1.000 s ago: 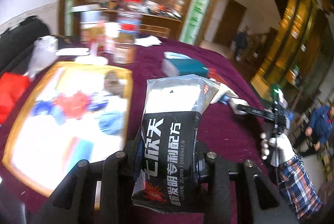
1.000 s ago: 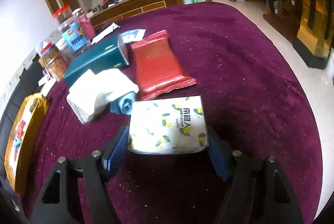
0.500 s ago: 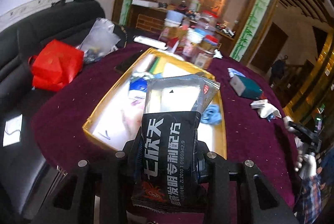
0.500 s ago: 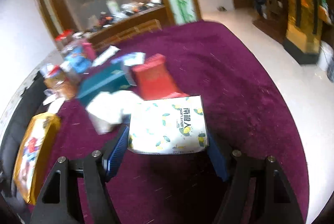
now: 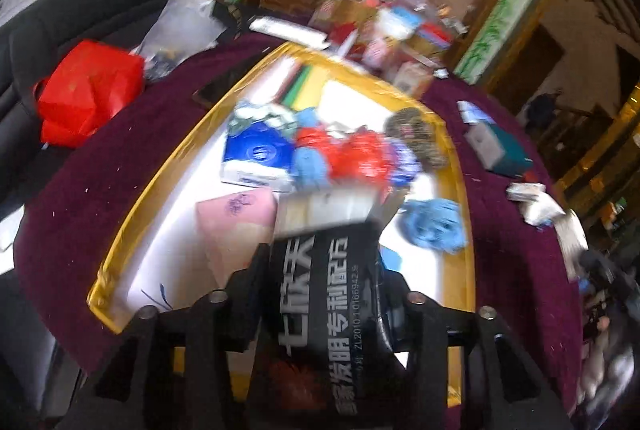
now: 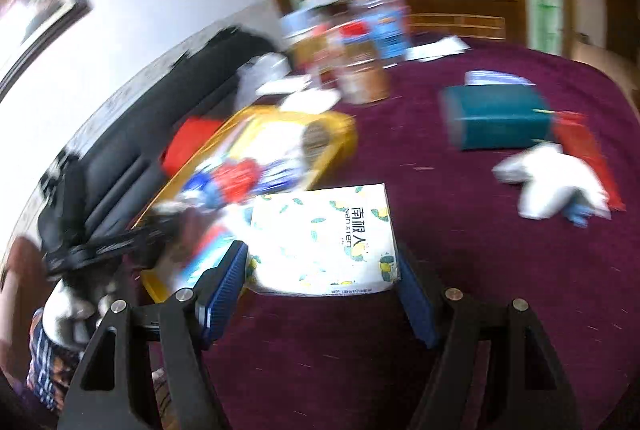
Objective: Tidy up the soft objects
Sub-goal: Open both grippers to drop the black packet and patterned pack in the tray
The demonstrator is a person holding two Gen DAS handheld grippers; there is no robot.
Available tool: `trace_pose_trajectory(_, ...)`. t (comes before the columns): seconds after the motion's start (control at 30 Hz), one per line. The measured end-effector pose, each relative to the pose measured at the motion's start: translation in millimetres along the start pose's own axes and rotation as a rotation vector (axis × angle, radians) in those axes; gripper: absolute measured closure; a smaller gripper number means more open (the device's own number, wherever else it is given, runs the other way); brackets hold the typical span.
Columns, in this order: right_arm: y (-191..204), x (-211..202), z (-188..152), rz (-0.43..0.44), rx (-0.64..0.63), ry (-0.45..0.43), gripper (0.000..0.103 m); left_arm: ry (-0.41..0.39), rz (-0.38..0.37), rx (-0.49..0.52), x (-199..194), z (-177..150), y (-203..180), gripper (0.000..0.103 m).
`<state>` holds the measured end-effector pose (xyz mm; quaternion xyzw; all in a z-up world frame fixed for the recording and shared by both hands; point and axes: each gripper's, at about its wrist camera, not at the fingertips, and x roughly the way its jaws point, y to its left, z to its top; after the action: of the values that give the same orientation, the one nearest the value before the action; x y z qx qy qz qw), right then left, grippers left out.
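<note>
My left gripper [image 5: 320, 270] is shut on a black and silver packet [image 5: 328, 294] with white Chinese print, held over the near end of a gold-rimmed white tray [image 5: 136, 213]. The tray holds several soft items: a blue pack [image 5: 256, 153], a red bag [image 5: 356, 153], a pink pack [image 5: 236, 218] and blue cloth [image 5: 434, 226]. My right gripper [image 6: 320, 270] is shut on a white tissue pack [image 6: 328, 238] with lemon print, held above the purple tablecloth [image 6: 480, 270] beside the tray [image 6: 344, 129].
A teal box [image 6: 496, 117], a white cloth bundle [image 6: 556, 185] and a red packet [image 6: 588, 149] lie on the cloth to the right. Jars and bottles [image 6: 360, 69] stand at the far side. A red bag [image 5: 88, 89] sits on the black sofa at left.
My left gripper moved closer over the tray with the packet. My right gripper swung left with the tissue pack, bringing the tray and the left gripper into its view.
</note>
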<state>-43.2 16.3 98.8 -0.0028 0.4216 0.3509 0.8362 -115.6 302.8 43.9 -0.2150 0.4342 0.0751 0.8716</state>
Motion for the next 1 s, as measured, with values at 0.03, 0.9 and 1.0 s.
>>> trace_pose_trajectory(0.03, 17.0, 14.1, 1.5, 0.017, -0.027, 0.031, 0.032, 0.005, -0.006, -0.015, 0.5, 0.7, 4.1, 0.052)
trace_pose_trajectory(0.9, 57.3, -3.7, -19.8, -0.158, -0.152, -0.026, 0.020, -0.294, -0.157, 0.069, -104.5, -27.4, -4.0, 0.024)
trace_pose_trajectory(1.0, 26.1, -32.0, -27.7, -0.213, -0.099, -0.071, 0.019, -0.276, -0.182, 0.113, -102.5, -33.7, -27.1, 0.023)
